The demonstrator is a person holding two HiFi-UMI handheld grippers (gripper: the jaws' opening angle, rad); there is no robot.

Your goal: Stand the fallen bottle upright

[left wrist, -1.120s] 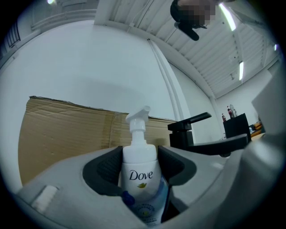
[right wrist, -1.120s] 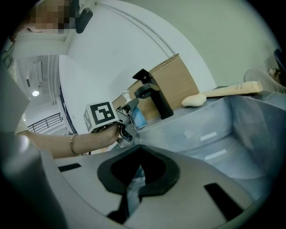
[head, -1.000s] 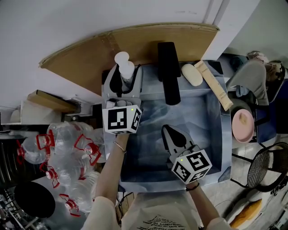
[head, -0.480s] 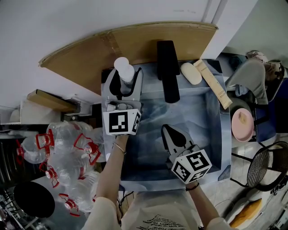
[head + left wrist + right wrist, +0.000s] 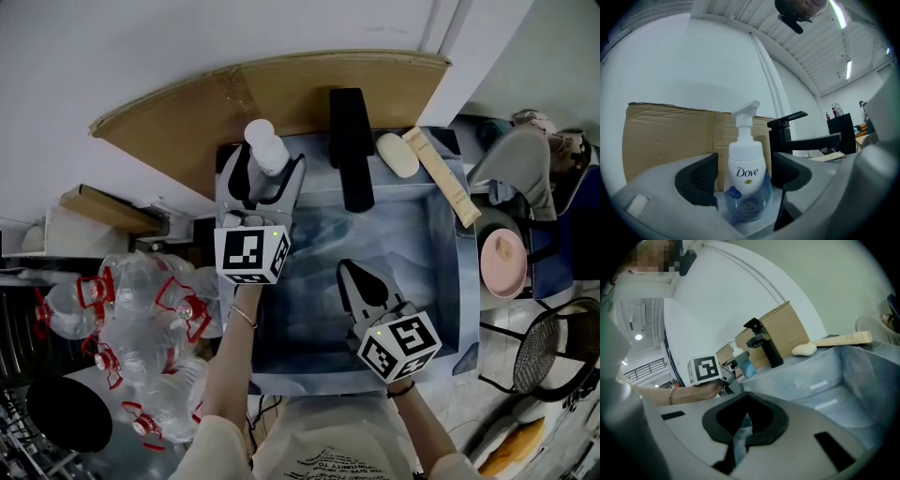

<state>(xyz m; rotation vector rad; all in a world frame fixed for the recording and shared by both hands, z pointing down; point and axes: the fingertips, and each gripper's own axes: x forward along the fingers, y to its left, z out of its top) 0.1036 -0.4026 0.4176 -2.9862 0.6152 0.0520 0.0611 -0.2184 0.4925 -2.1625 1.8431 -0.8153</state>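
Here, bottle point(image 5: 745, 161) base hidden, upright between left claw point(image 5: 745, 177) jaws, just opening

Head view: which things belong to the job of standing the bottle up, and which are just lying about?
Job: pump bottle, upright on the sink ledge; left gripper, jaws just opened, bottle between them.
Lying about: black faucet; soap bar; wooden stick; pink dish; pile of clear plastic bottles; cardboard sheet.
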